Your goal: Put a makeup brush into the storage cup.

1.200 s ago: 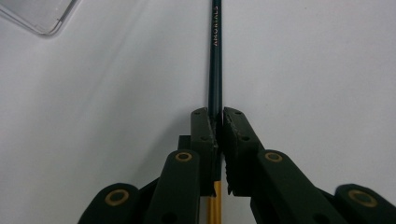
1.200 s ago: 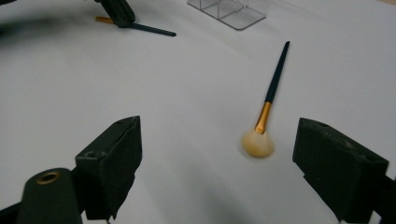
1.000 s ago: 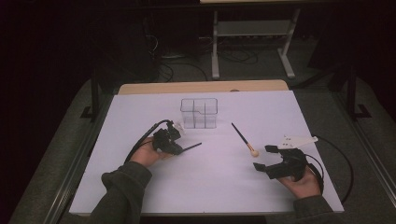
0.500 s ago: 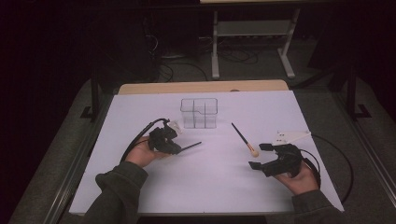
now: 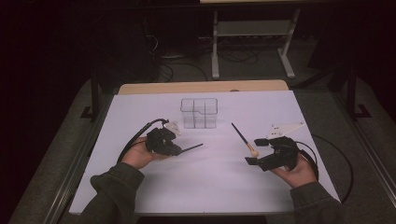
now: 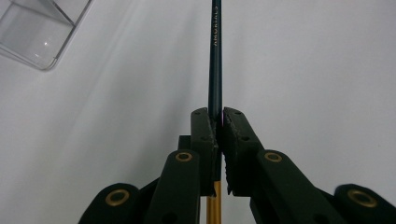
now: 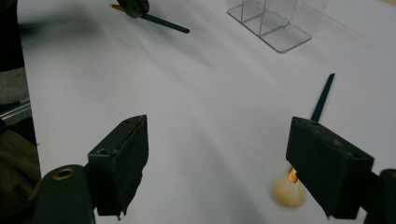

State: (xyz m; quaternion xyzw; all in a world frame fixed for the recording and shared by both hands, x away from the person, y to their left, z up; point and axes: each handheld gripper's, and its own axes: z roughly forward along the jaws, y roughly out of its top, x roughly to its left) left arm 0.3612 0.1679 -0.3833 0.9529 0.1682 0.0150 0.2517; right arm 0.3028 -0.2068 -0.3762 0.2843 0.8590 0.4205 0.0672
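Observation:
A clear plastic organizer (image 5: 199,113) with several compartments stands at the table's middle back; its corner shows in the left gripper view (image 6: 32,37) and in the right gripper view (image 7: 275,23). My left gripper (image 5: 180,150) (image 6: 218,122) is shut on a dark-handled brush (image 5: 192,148) (image 6: 215,56), whose handle points away past the jaws. A second brush (image 5: 243,137) (image 7: 323,95) lies on the table, its cream head (image 7: 287,193) nearest me. My right gripper (image 5: 254,151) (image 7: 224,163) hangs open just above that head. Its jaws have just been closing a little, and the pads press on nothing.
A white sheet (image 5: 210,186) covers the table, and a wooden strip (image 5: 201,87) runs along the back edge. Black cables trail from both grippers; one (image 5: 343,163) loops off the right side. A metal stand (image 5: 252,32) sits on the floor beyond.
Both hands have risen slightly. The right gripper has shifted left toward the lying brush's head, and its jaws have narrowed a little. The left gripper has kept its hold on its brush.

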